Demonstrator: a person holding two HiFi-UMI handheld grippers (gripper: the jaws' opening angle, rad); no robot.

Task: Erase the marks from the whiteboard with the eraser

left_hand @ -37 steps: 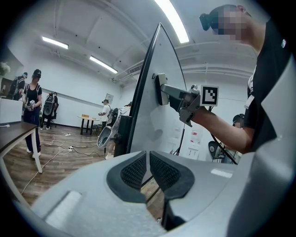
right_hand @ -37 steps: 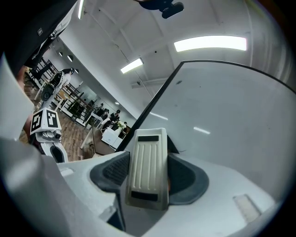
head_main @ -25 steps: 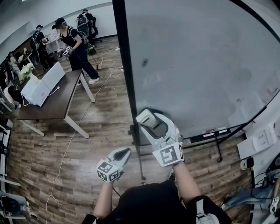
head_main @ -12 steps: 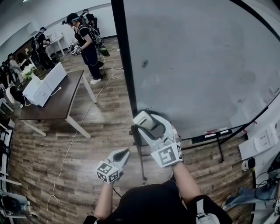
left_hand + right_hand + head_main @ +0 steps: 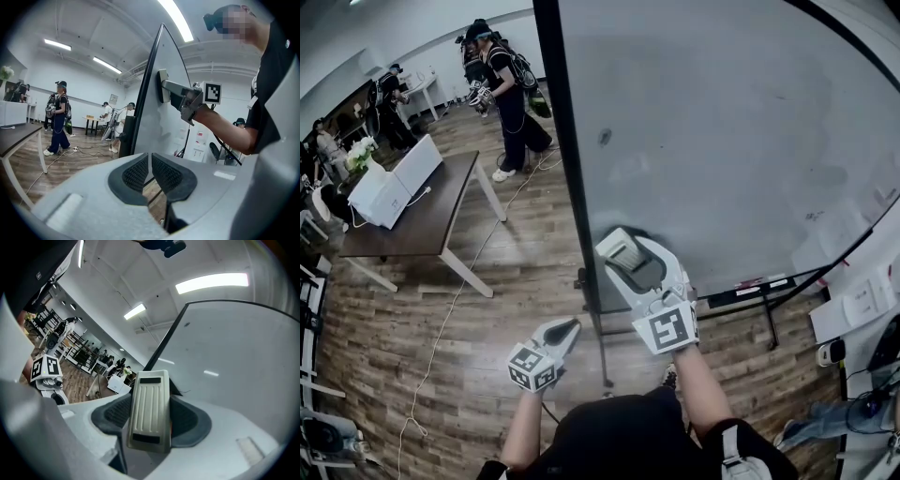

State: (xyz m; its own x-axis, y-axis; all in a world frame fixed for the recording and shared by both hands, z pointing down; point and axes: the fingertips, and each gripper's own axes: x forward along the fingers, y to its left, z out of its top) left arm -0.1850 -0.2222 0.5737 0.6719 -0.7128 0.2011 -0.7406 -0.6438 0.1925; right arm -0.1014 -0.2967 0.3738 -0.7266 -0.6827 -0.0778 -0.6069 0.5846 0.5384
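The whiteboard (image 5: 722, 122) stands upright in a black frame, with a small dark smudge (image 5: 606, 137) on its upper left part. My right gripper (image 5: 628, 257) is shut on the pale ribbed eraser (image 5: 619, 247), which lies against the board's lower left corner. In the right gripper view the eraser (image 5: 150, 408) sits between the dark pads, facing the whiteboard (image 5: 234, 357). My left gripper (image 5: 565, 329) hangs lower, off the board, shut on nothing. From the left gripper view the eraser (image 5: 162, 86) shows pressed on the board's face.
A dark table (image 5: 422, 211) with a white box (image 5: 389, 183) stands to the left on the wood floor. A person (image 5: 508, 94) with grippers walks behind it, and a cable (image 5: 455, 300) trails across the floor. The board's tray (image 5: 759, 281) and stand legs are below.
My right gripper has slid the eraser up and slightly right on the board. The person in the background has walked to the right. My left gripper has stayed put.
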